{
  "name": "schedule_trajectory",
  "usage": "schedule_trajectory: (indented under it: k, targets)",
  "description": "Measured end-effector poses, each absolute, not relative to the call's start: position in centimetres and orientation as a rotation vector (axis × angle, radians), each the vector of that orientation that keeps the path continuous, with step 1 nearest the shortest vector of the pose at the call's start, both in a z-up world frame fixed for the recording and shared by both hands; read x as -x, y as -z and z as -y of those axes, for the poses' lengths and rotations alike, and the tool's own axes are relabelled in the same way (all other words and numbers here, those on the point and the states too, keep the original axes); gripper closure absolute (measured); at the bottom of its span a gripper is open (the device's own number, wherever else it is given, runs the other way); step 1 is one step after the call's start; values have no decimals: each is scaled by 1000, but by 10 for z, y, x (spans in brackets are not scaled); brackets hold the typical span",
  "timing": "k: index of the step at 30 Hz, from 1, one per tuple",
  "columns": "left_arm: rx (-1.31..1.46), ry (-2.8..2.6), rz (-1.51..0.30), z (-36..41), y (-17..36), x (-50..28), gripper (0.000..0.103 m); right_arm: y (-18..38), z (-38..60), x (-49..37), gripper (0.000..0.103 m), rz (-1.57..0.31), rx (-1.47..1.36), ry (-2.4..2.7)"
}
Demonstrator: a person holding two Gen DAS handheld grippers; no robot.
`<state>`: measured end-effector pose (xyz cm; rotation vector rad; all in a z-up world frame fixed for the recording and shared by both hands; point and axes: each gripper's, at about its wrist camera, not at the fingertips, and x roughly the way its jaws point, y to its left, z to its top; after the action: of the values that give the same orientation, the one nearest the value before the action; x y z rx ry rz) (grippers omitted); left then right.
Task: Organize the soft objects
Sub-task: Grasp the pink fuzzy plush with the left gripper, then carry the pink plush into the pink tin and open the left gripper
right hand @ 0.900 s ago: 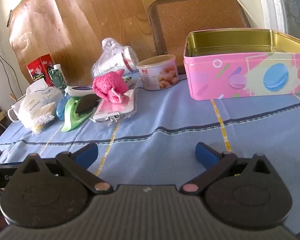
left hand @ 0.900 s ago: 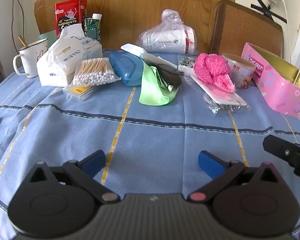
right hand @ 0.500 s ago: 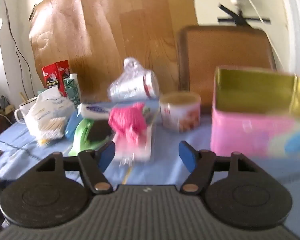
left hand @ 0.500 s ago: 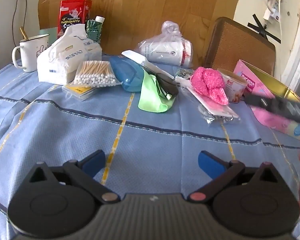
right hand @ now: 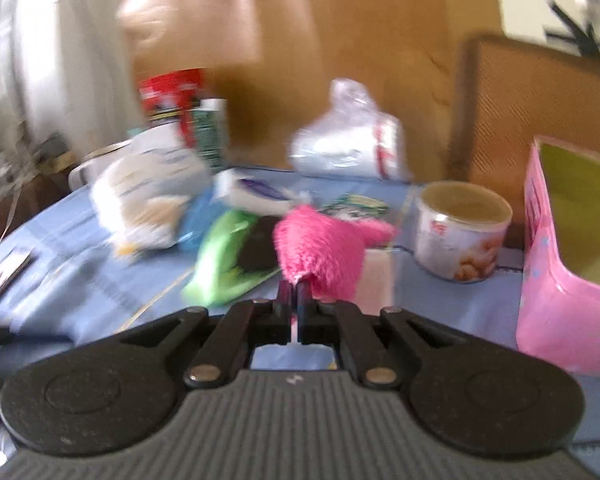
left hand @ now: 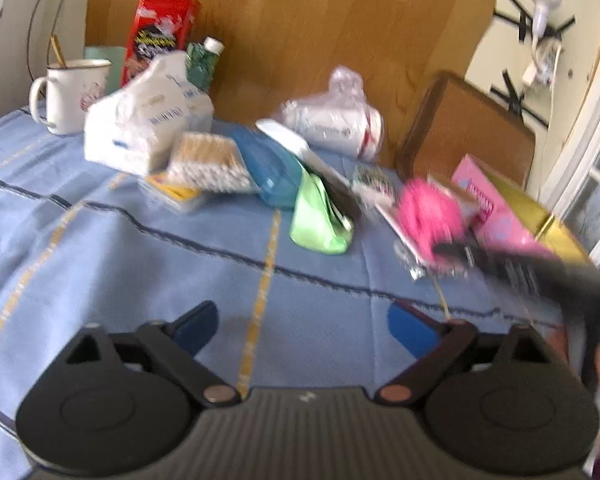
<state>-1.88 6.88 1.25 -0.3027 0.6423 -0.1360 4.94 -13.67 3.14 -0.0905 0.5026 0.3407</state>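
Though blurred, fluffy pink sock (right hand: 320, 248), seemingly bunched

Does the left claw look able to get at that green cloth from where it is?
Probably yes. The left claw is open, with only bare tablecloth between it and the green cloth; the right claw is busy off to the side.
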Motion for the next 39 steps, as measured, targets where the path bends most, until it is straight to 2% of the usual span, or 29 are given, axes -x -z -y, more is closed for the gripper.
schedule_trajectory:
  k: [4, 7, 9, 11, 16, 22, 26, 27, 28, 34, 39]
  targets:
    - [371, 184, -626, -84, -18, 19, 18, -22, 129, -6, 98, -552, 63, -464]
    - [375, 239, -614, -79, -21, 21, 19, -15, 121, 14, 94, -578, 60, -540]
    - [366, 271, -606, -74, -24, 21, 21, -14, 116, 25, 83, -547, 107, -523]
    - [368, 298, -609, -68, -26, 19, 23, -17, 114, 28, 49, -506, 128, -494]
    - [354, 313, -628, -58, -26, 14, 30, -21, 119, 19, 42, -496, 100, -468]
    - [361, 350, -653, -46, -25, 3, 36, -7, 119, 7, 40, -542, 86, -455]
    - [340, 364, -705, -32, -15, -10, 54, 4, 112, -10, 42, -592, 59, -471]
    - [347, 370, -713, -30, -12, -10, 54, 6, 111, -13, 49, -606, 56, -484]
    - [337, 363, -708, -27, -13, -9, 54, 7, 109, -14, 64, -606, 58, -483]
    - [281, 449, -654, 1, -42, -15, 54, -7, 126, 5, 64, -479, 63, -400]
    - [186, 566, -585, 64, -71, -33, 54, -27, 169, 20, 64, -342, 46, -249]
